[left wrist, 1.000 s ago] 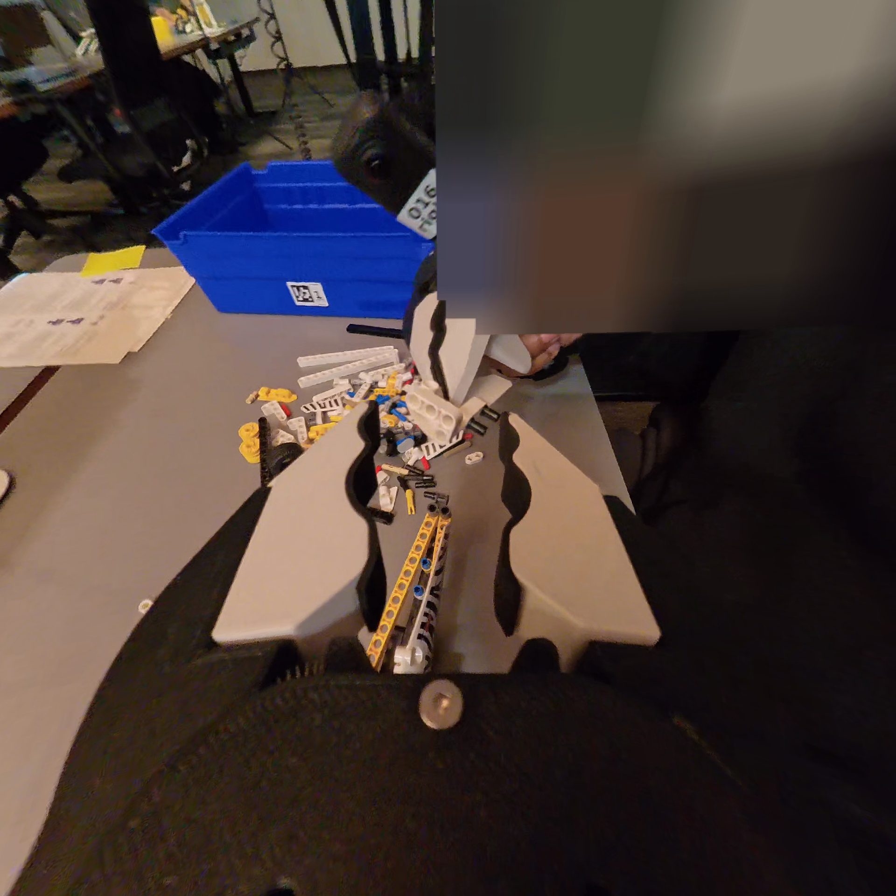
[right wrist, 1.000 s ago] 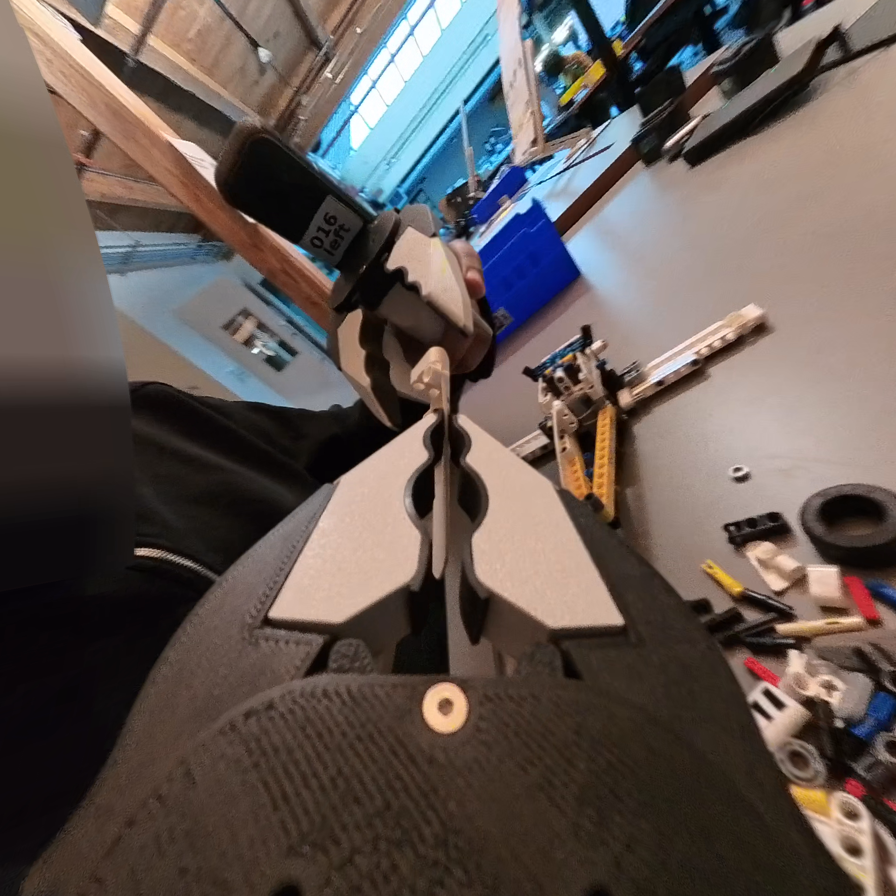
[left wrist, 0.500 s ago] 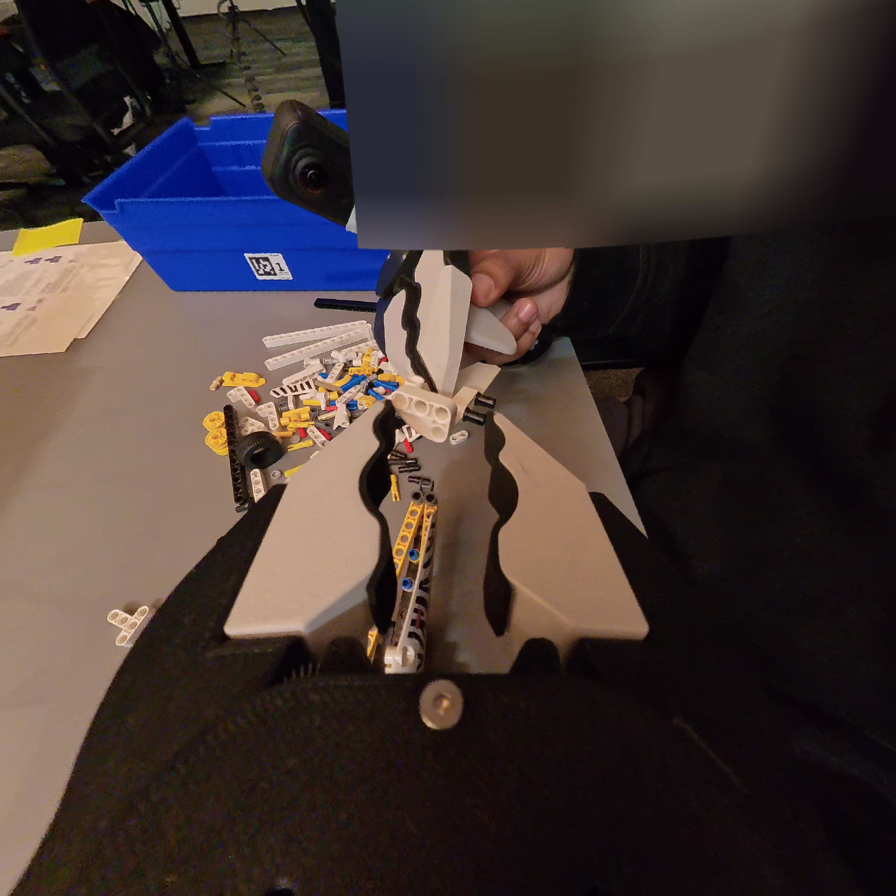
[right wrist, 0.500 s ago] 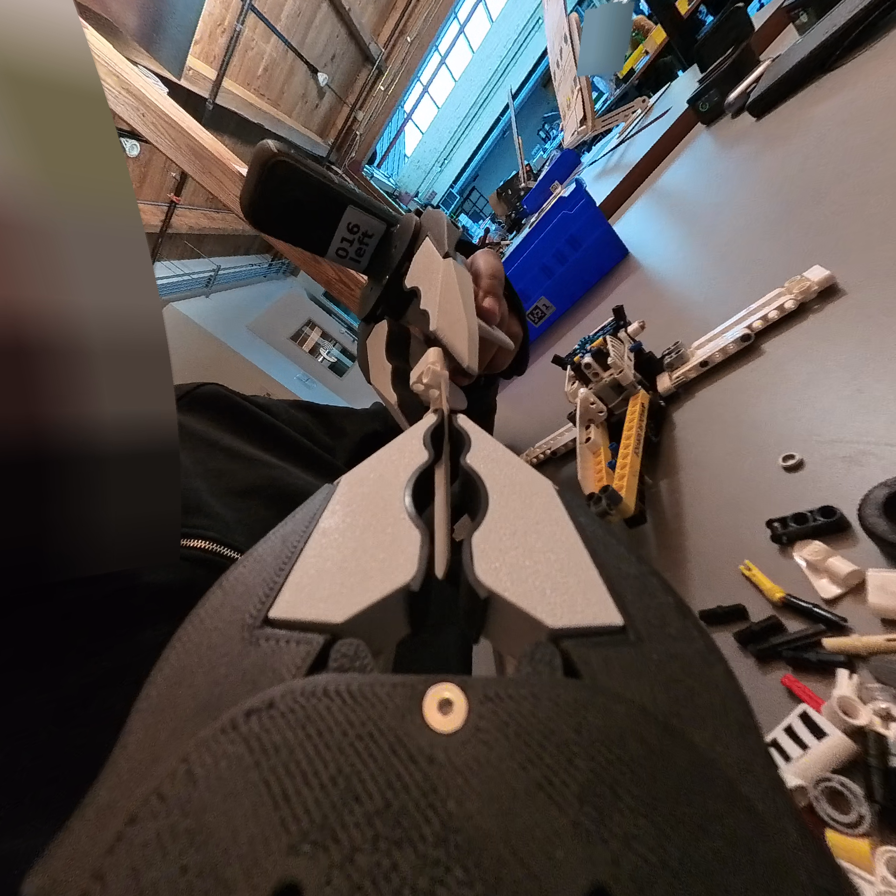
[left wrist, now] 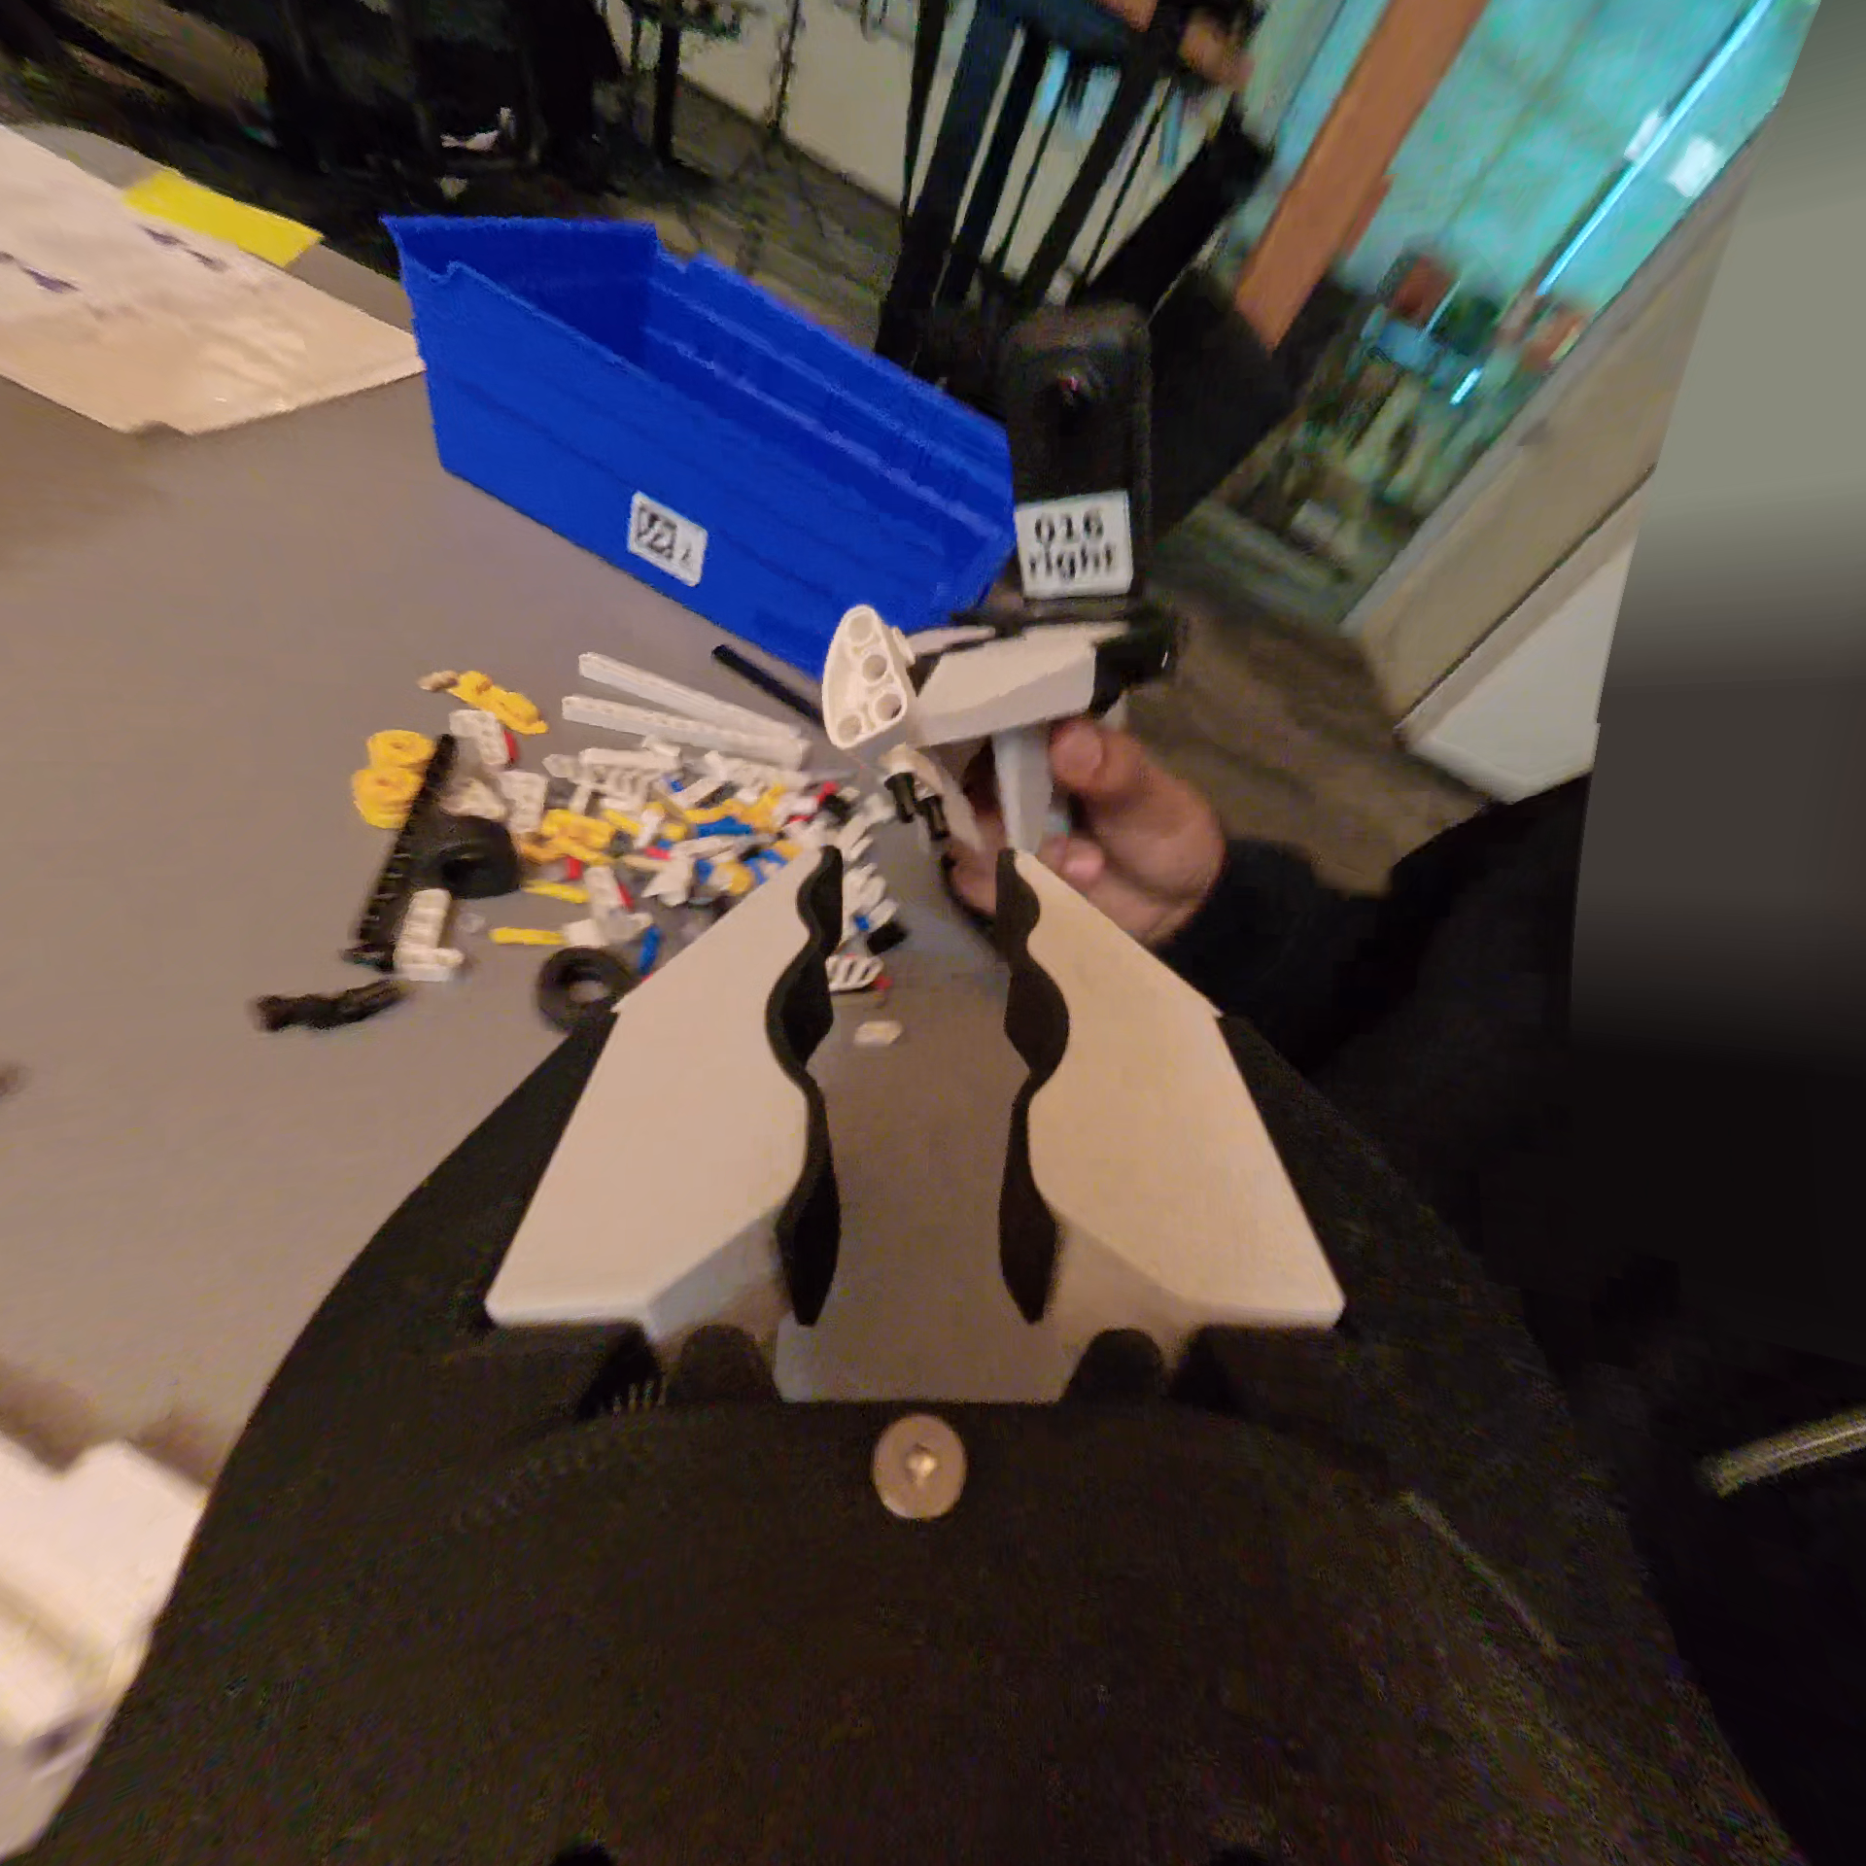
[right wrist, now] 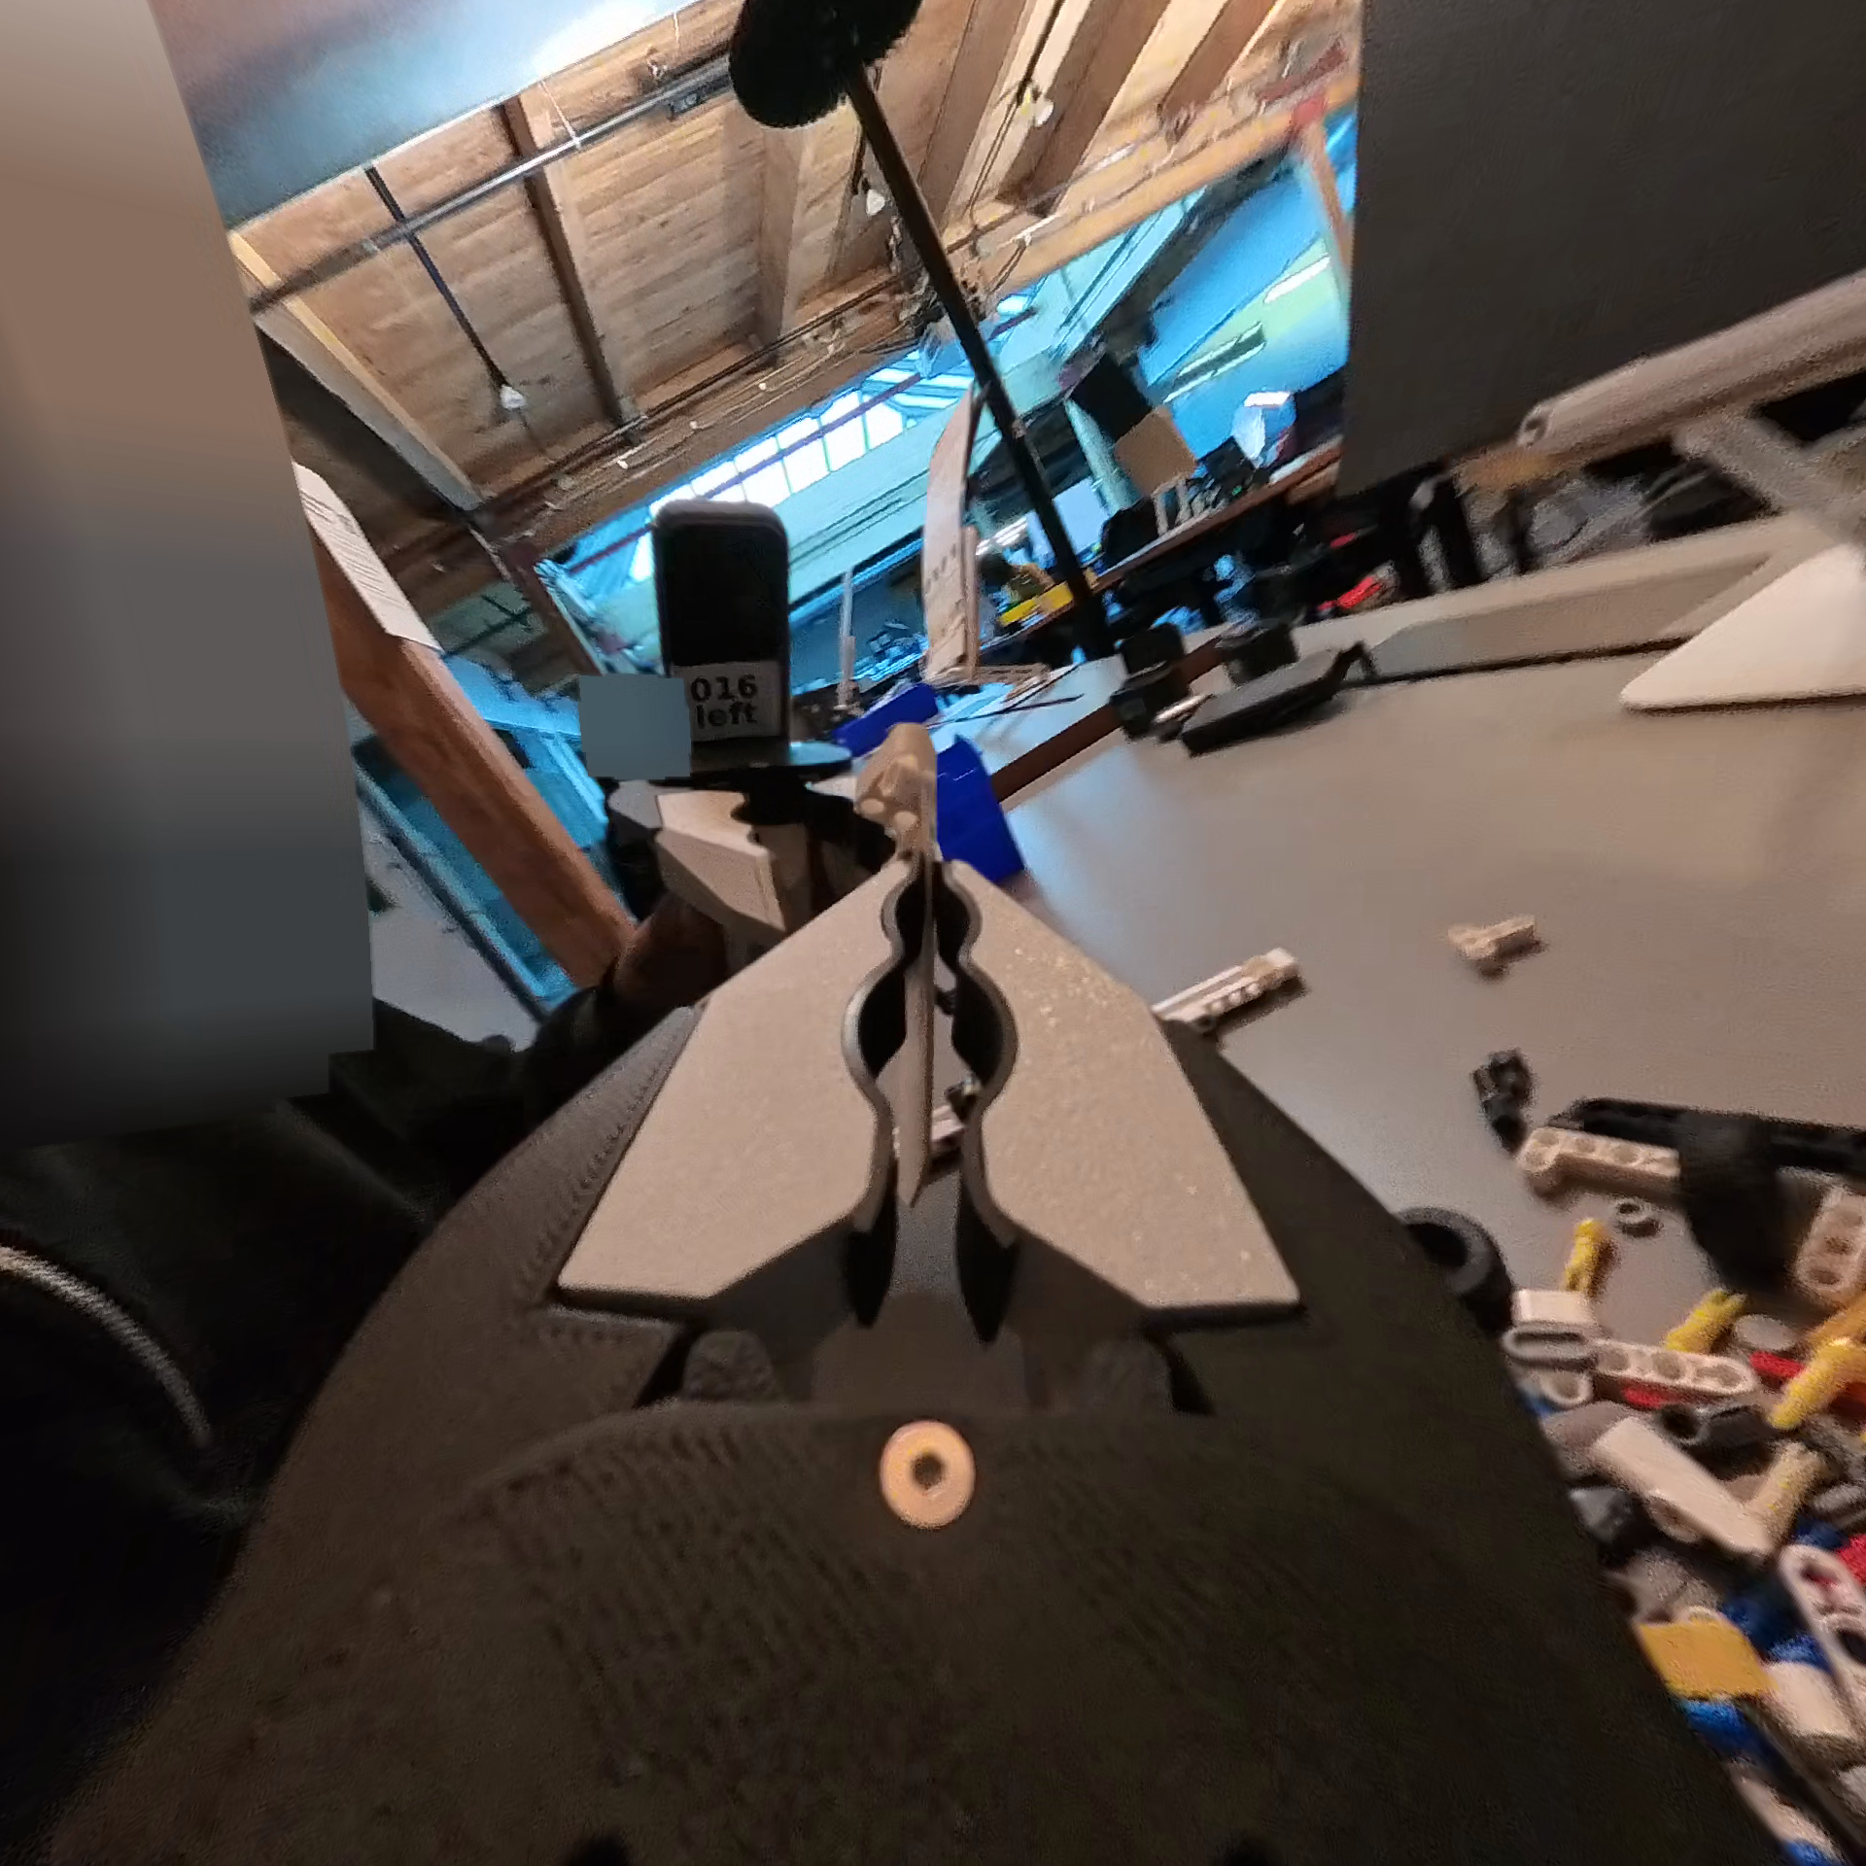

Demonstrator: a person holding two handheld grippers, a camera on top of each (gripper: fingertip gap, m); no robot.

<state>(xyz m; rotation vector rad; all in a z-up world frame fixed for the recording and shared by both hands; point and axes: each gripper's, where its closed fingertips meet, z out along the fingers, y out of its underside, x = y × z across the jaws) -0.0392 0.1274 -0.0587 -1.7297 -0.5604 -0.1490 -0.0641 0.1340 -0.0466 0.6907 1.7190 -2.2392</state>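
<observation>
my right tool (right wrist: 921,868) clenched on a white holed piece (left wrist: 866,689), left tool (left wrist: 914,868) released, bare, over the surface (left wrist: 202,707), brick pile (left wrist: 626,818) near

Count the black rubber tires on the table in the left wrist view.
2. One tire lies at the left edge of the brick pile, beside the long black toothed strip. The other tire lies apart, nearer the left gripper. More may be buried in the pile.

Daylight is pouring through a long band of blue-tinted clerestory windows (right wrist: 808,444) beneath a slanted ceiling of pale wooden planks and beams (right wrist: 656,232). A thick reddish-brown wooden post (right wrist: 475,788) is rising at the left. The broad grey bench (right wrist: 1414,868) is stretching toward cluttered desks (right wrist: 1212,545) beyond.
</observation>
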